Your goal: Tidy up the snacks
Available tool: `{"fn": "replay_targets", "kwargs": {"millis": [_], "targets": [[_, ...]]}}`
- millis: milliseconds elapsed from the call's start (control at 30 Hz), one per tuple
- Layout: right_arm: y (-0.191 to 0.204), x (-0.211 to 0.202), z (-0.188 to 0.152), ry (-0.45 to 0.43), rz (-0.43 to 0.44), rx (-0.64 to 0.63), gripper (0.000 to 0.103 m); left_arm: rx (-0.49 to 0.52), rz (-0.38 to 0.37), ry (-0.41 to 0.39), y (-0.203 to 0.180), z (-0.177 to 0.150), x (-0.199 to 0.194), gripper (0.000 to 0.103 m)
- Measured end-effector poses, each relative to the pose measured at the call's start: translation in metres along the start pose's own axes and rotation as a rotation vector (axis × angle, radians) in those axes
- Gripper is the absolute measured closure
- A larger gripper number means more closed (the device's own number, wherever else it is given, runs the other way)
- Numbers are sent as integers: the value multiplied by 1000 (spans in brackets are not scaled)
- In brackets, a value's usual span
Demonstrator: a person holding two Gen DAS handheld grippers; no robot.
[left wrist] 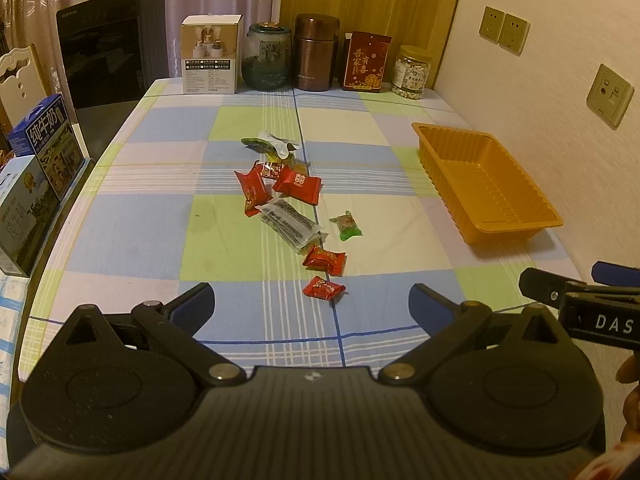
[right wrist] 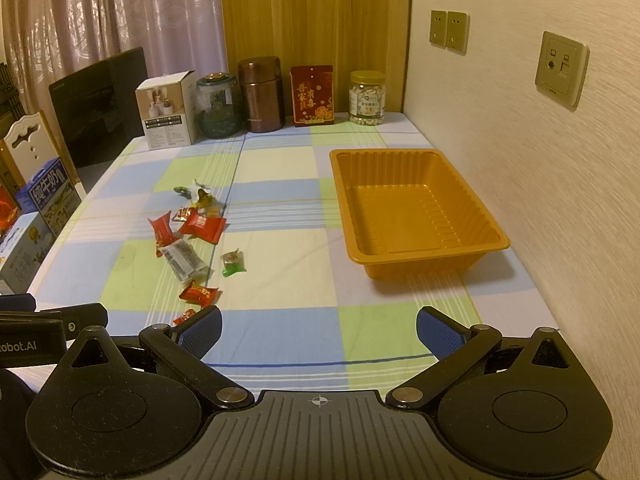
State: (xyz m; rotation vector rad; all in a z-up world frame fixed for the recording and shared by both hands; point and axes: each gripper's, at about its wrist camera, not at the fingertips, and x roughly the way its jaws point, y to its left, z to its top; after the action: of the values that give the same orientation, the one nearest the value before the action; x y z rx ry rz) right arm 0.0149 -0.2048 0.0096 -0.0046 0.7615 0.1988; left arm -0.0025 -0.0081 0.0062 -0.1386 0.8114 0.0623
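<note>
Snacks in crinkled foil and plastic wrappers (left wrist: 288,200) are being left scattered in a loose line down the middle of the checked blue, green and white tablecloth (left wrist: 132,236), none yet sorted. Red-wrapped candies are lying among them, the nearest red candy (left wrist: 324,288) just ahead of the left gripper (left wrist: 312,306), with a small green-wrapped sweet (left wrist: 346,225) set a little apart toward the tray. A clear packet with dark print (left wrist: 289,225) is being overlapped by its neighbours, though what it holds cannot be read at this distance.

An orange ribbed plastic tray (right wrist: 416,248) is being kept to the right of the pile, near the wall, presumably as the place where the snacks are to be gathered; nothing is being held in it so far.

Both grippers are being held low over the near edge of the table, side by side, with jaws spread wide and nothing between the blue pads. The right gripper (right wrist: 318,332) is being pointed at bare cloth between the pile and the tray, while the left is being aimed at the candies, so a first pick seems to be in preparation.

Along the far edge, a white carton (left wrist: 211,56), a glass jar with a dark lid (left wrist: 266,58), a brown metal canister (left wrist: 316,54), a red printed box (left wrist: 366,63) and a clear jar of pale nuts (left wrist: 412,74) are being stored out of the working area.
</note>
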Motion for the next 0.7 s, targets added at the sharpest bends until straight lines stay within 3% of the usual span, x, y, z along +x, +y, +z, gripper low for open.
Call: {"fn": "replay_targets", "kwargs": {"millis": [700], "targets": [[1,0,0,0,0,0,0,-1,-5,0,0,-1,1,0]]}}
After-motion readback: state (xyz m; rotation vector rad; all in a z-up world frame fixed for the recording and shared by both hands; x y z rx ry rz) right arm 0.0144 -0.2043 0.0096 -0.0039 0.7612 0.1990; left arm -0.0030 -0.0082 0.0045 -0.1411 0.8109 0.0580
